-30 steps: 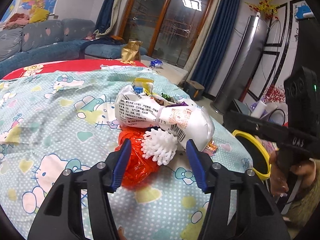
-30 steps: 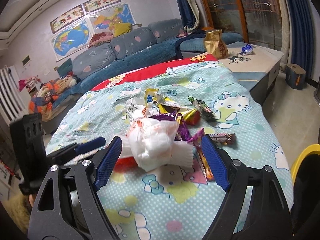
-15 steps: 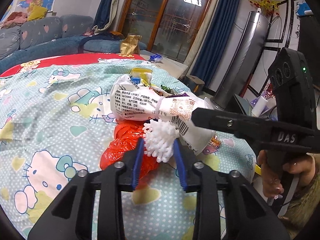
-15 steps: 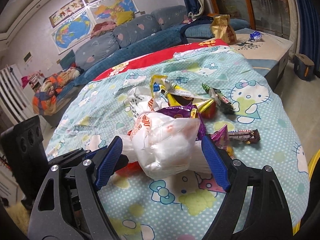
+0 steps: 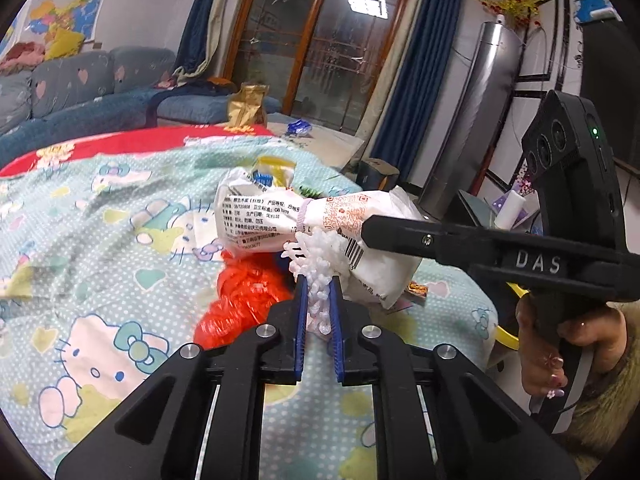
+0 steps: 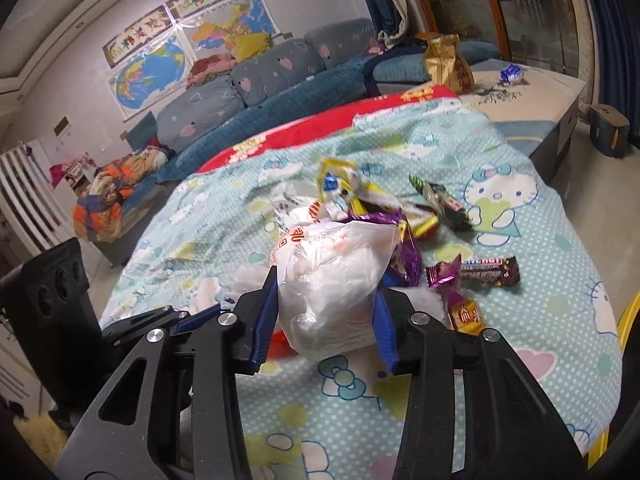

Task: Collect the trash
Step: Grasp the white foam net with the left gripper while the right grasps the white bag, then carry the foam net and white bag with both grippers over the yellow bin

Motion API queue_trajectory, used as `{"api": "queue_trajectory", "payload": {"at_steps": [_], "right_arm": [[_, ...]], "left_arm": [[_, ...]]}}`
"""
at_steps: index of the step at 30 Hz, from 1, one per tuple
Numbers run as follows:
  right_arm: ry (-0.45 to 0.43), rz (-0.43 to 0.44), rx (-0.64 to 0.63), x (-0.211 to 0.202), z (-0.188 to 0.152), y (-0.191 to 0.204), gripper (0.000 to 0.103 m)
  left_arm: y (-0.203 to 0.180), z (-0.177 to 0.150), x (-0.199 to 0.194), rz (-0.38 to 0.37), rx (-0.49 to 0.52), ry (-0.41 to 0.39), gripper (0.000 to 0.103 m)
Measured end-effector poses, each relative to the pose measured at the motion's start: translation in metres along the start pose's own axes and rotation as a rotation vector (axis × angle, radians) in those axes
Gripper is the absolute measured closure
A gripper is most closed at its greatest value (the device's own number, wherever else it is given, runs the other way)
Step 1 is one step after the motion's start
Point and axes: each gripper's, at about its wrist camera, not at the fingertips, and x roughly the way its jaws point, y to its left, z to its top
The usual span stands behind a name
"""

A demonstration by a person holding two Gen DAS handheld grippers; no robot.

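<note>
My left gripper [image 5: 319, 286] is shut on a white knobbly foam net [image 5: 318, 266] lying by a crumpled red plastic bag [image 5: 240, 304]. A white printed plastic bag [image 5: 320, 220] lies just behind it. My right gripper [image 6: 326, 280] is shut on that white bag [image 6: 332, 292], its blue pads pressing both sides of the bag's bulging end. The right gripper's arm [image 5: 480, 248] crosses the left wrist view from the right. Several candy wrappers [image 6: 472, 272] lie on the Hello Kitty bedspread [image 6: 540, 320] beyond the bag.
A yellow-rimmed bin [image 6: 628, 320] stands off the bed's right edge. A blue sofa [image 6: 280, 72] runs behind the bed. A gold bag [image 6: 446, 64] stands on a low platform by the glass doors. A tall grey air conditioner [image 5: 464, 128] stands at the right.
My left gripper closed from wide open onto the white foam net. My right gripper moved in and closed on the white plastic bag.
</note>
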Motion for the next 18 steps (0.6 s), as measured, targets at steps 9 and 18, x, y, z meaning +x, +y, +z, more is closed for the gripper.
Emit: {"api": "queue_trajectory", "payload": {"at_steps": [9, 18], "right_arm": [[-0.098, 0.055, 0.012, -0.037, 0.011, 0.004, 0.073], [-0.210, 0.121, 0.011, -0.071, 0.027, 0.008, 0.075]], "left_arm": [[-0.014, 0.016, -0.026, -0.046, 0.017, -0.059, 0.093], [-0.041, 0.023, -0.040, -0.089, 0.072, -0.085, 0.093]]}}
